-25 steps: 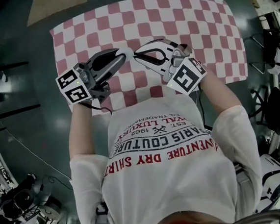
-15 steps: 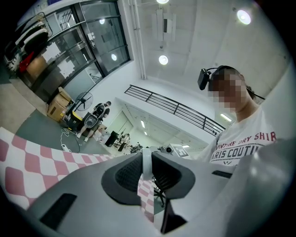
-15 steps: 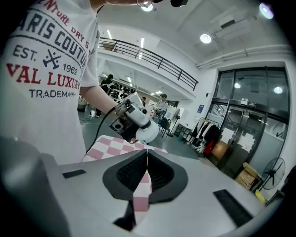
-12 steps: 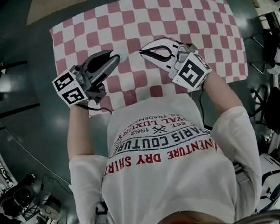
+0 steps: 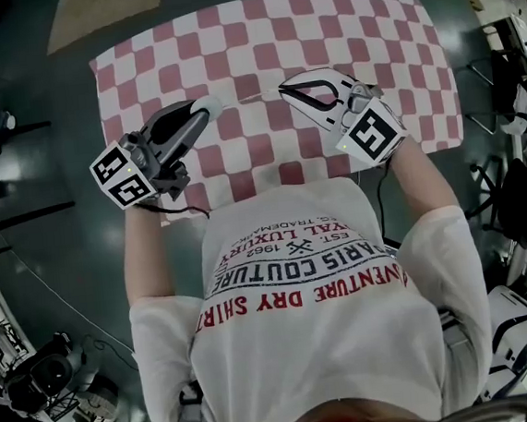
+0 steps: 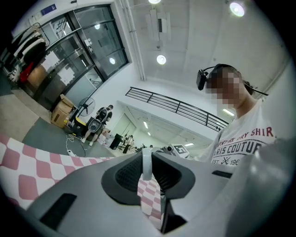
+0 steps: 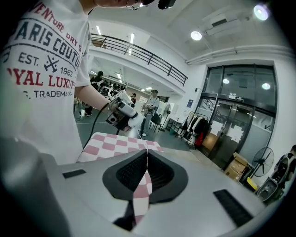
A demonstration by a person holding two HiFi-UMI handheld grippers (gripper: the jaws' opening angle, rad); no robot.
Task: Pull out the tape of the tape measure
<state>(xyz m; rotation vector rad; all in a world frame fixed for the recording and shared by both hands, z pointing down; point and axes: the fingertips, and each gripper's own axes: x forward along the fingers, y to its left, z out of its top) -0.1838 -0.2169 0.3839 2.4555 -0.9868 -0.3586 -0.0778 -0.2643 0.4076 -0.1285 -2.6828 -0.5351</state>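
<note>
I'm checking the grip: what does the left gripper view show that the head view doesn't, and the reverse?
Only the left gripper view: the left tool with its jaws pressed on a white round tape measure, seen edge-on. Only the head view: the gap between that tool's tip and the right tool. Both: the red-and-white checked tablecloth, the person's printed white shirt, the tape measure.

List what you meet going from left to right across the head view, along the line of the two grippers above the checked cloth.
left marker cube → white tape measure → right gripper → right marker cube
</note>
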